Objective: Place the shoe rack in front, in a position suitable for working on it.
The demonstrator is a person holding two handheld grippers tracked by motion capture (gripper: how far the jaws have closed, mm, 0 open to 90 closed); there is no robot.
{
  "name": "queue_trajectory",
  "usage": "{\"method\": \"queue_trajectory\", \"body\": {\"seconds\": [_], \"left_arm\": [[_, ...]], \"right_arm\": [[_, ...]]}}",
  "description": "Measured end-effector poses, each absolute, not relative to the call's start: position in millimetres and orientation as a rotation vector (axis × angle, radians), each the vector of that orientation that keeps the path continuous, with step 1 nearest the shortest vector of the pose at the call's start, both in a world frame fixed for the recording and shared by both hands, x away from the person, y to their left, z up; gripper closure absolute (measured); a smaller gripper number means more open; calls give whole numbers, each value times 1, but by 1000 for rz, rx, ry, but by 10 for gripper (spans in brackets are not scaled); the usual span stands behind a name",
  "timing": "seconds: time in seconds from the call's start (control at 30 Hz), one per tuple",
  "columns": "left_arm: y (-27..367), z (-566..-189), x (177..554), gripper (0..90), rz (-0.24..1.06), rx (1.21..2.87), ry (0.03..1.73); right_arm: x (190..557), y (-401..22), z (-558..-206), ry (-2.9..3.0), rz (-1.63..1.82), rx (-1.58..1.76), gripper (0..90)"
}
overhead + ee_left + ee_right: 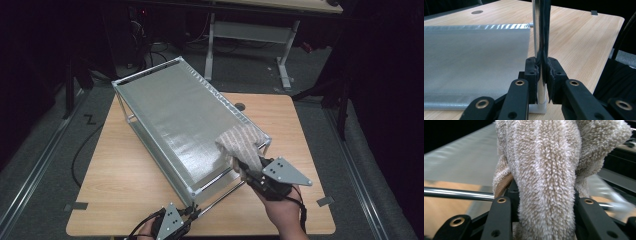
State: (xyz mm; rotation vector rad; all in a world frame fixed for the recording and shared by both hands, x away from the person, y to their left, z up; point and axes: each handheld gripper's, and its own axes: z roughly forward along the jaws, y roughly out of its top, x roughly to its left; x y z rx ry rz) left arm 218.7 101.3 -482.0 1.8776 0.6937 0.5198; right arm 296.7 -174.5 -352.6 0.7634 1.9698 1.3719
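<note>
The room around the wooden table point(125, 175) was almost black, and light fell from above on the table itself. The silver fabric shelf point(180, 120) gave a soft glare. In the left gripper view the chrome post point(541, 30) was shiny with reflections. Behind the beige towel point(549, 175), the background was blurred.

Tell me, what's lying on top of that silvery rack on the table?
A beige fluffy towel lies on the near right corner of the rack's silver top, pinched in the right gripper. The rest of the top looks bare. Whatever the towel covers is hidden.
</note>
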Motion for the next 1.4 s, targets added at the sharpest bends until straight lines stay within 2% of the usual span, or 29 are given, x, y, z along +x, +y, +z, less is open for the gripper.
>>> {"method": "queue_trajectory", "body": {"seconds": [0.47,0.67,0.93,1.4], "left_arm": [[100,-482,220,800,517,1879,688],[100,-482,220,800,517,1879,686],[99,-483,221,800,511,1877,678],[99,-482,222,801,503,1880,675]], "right_arm": [[247,-115,-354,2105,1462,521,622],[239,-107,-354,2116,1460,477,623],[259,-129,-353,2073,1431,582,622],[316,-196,-349,1949,1330,858,623]]}}
